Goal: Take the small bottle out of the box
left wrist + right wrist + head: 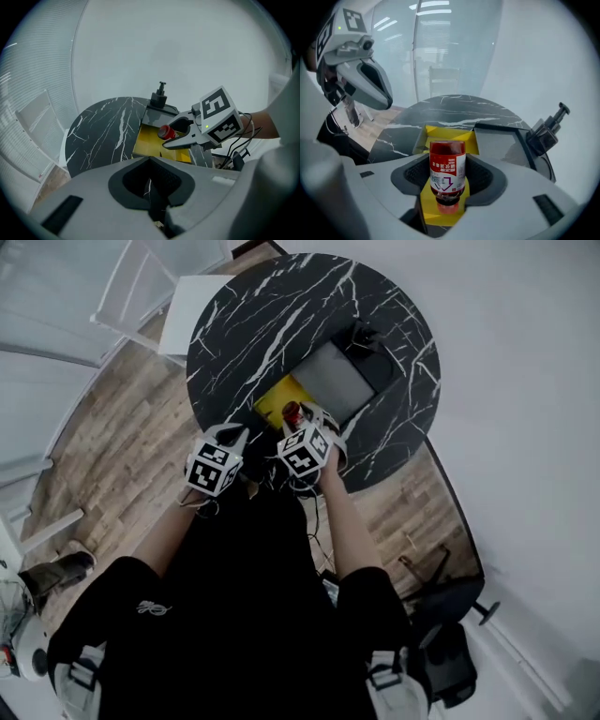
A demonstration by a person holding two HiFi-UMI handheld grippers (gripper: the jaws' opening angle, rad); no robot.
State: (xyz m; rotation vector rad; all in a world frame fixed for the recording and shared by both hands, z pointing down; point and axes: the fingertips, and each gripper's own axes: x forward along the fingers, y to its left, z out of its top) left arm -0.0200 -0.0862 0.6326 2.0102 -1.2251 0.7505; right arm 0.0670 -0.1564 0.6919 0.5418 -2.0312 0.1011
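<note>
Extraction seems done: my right gripper jaws clamp the small bottle above the box; left gripper jaws together, empty. Next I place it on the table.

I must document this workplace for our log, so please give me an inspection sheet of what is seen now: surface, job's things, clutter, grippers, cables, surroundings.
Surface: round black marble table with white veins.
Job's things: small bottle, red, held above the open yellow box.
Clutter: grey panel beside the box; black fixture at the table's far edge.
Grippers: right gripper shut on the small bottle; left gripper shut, empty.
Cables: black cables hang under the right gripper.
Surroundings: wood floor, white chair.
</note>
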